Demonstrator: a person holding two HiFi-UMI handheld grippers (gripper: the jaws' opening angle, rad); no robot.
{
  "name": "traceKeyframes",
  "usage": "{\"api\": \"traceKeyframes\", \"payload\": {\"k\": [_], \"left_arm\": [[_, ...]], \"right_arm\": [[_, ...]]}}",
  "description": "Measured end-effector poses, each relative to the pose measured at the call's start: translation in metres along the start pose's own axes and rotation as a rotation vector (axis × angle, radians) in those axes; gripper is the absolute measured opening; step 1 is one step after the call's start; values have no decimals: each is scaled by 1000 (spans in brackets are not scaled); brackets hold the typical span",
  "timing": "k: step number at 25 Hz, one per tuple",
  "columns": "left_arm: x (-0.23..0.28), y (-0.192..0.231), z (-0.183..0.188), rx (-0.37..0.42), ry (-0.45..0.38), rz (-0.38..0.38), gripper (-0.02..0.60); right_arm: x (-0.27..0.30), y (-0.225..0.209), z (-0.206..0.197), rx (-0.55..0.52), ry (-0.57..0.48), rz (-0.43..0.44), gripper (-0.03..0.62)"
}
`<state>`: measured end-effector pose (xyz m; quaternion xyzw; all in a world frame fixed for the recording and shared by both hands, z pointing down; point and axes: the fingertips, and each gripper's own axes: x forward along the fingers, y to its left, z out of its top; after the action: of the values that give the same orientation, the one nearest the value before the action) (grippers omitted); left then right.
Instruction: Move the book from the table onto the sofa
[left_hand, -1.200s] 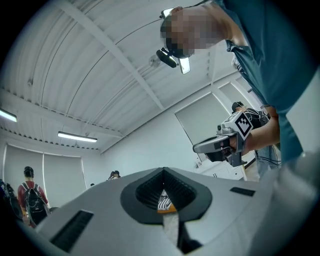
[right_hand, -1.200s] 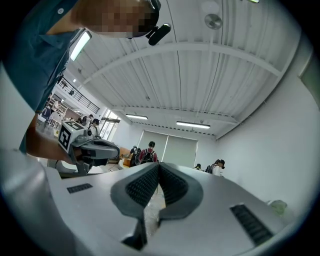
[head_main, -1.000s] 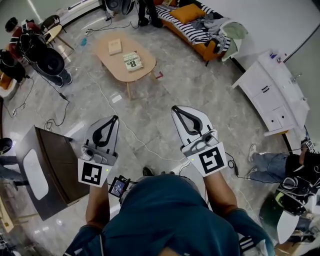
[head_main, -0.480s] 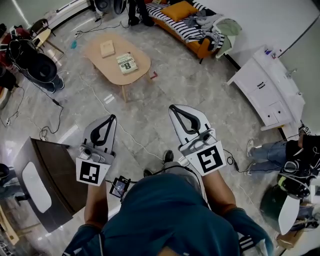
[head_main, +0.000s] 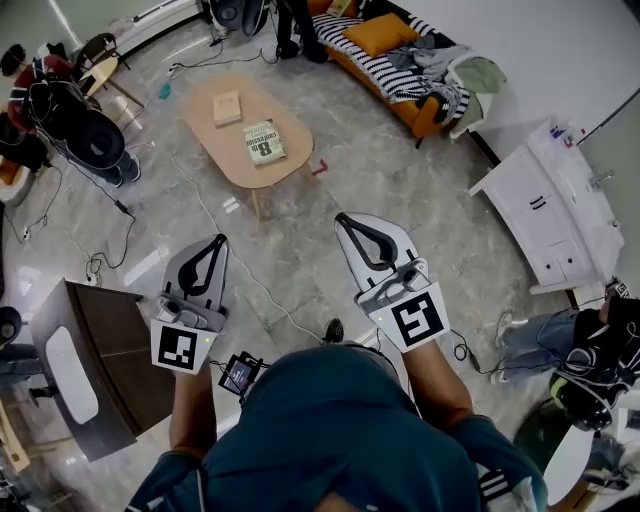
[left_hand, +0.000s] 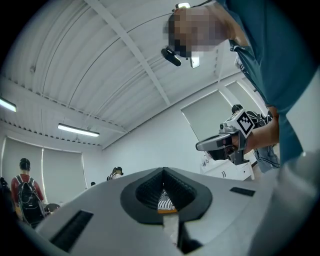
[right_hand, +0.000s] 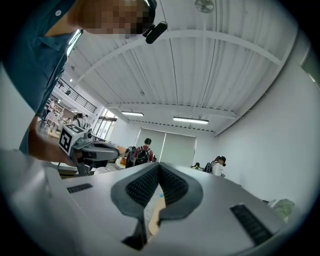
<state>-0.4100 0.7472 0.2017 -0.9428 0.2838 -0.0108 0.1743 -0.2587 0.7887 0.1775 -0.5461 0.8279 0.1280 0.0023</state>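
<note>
Both tools held out level over the marble floor (head_main: 420, 200), well short of the table (head_main: 238, 165). Left tool (head_main: 219, 239) has its jaws closed together with nothing gripped. Right tool (head_main: 341, 218) is the same, with its pads meeting.

The book (head_main: 265, 141) is on the oval wooden table, lying flat and cover up on the end nearer the tools. Its long axis runs roughly away from the tools, with the far end tipped a bit to the left. The title print can't be read. A tan flat item (head_main: 228, 108) lies on the same table, further back and apart from the book.

A thin cable (head_main: 262, 283) snakes over the floor between the tools and the table. A small red thing (head_main: 319, 166) lies by the table's right edge. The sofa (head_main: 402, 102) is beyond the table to the right, orange with a striped cover. It carries an orange cushion (head_main: 378, 33), and a heap of clothes (head_main: 452, 68) is on its right end. A strip of floor lies between table and sofa.

Left of the table are black bags and gear (head_main: 72, 118). A dark brown cabinet (head_main: 110, 345) is near the left tool. A white cabinet (head_main: 545, 215) stands against the right wall, and a seated person (head_main: 545, 333) is at lower right.
</note>
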Motion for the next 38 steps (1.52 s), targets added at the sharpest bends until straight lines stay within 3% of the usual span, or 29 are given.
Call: {"api": "traceKeyframes", "payload": {"k": [6, 11, 23, 30, 38], "left_arm": [[47, -1, -6, 17, 9, 44, 3], [65, 1, -18, 16, 35, 39, 3], [112, 86, -41, -11, -17, -7, 3], [121, 134, -66, -27, -26, -54, 3], [146, 161, -84, -51, -21, -74, 3]], "right_arm": [[11, -51, -17, -1, -10, 41, 14], [21, -68, -31, 23, -8, 44, 14], [102, -95, -38, -11, 31, -21, 14], [156, -85, -38, -33, 24, -53, 14], [189, -101, -51, -23, 62, -65, 14]]}}
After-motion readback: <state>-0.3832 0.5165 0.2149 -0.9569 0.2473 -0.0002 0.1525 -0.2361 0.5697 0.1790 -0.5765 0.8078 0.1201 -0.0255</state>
